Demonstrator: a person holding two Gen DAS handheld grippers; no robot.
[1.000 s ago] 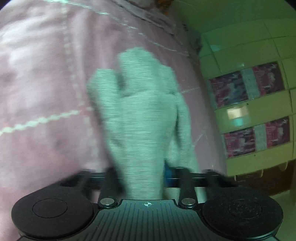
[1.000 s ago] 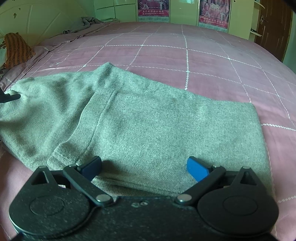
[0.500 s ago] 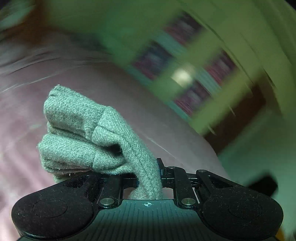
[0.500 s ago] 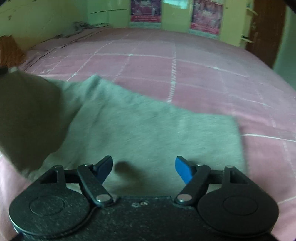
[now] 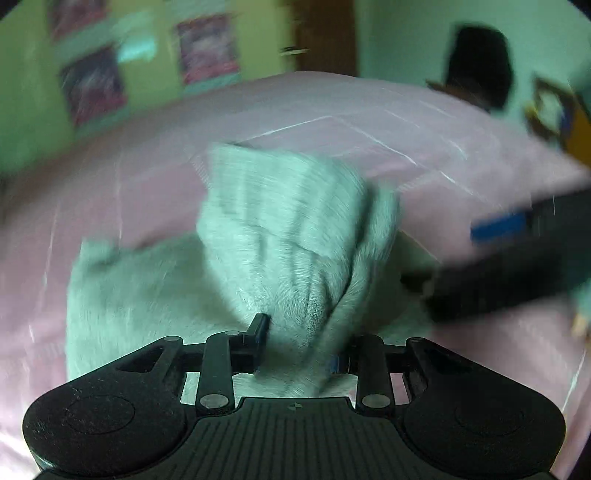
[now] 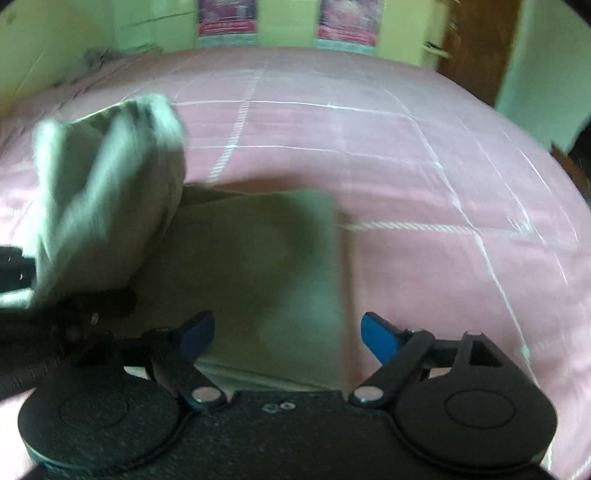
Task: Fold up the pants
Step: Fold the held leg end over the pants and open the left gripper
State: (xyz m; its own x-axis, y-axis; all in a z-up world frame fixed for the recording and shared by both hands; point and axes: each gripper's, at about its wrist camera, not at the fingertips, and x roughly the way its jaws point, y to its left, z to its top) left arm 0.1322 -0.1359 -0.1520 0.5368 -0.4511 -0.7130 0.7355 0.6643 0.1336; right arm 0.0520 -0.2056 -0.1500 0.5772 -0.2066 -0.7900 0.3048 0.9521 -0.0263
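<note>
Pants (image 5: 280,236): soft, light, limp knit; best pinched at bunched edge.
Left tongs (image 5: 297,343) opening, cloth between.
Right tongs (image 6: 286,332) apart, opening, empty, at 3 o'clock.

Place: a home bedroom.
Bed: wide pink quilted bedspread with white grid lines (image 6: 369,155).
Far wall: yellow-green, two pink posters (image 6: 226,16).
Far right: dark brown wooden door (image 6: 476,44).

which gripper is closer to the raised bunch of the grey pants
Left. The left gripper has the raised bunch of the pants between its opening jaws. The right gripper hangs open over the flat part, bunch off to its side.
</note>
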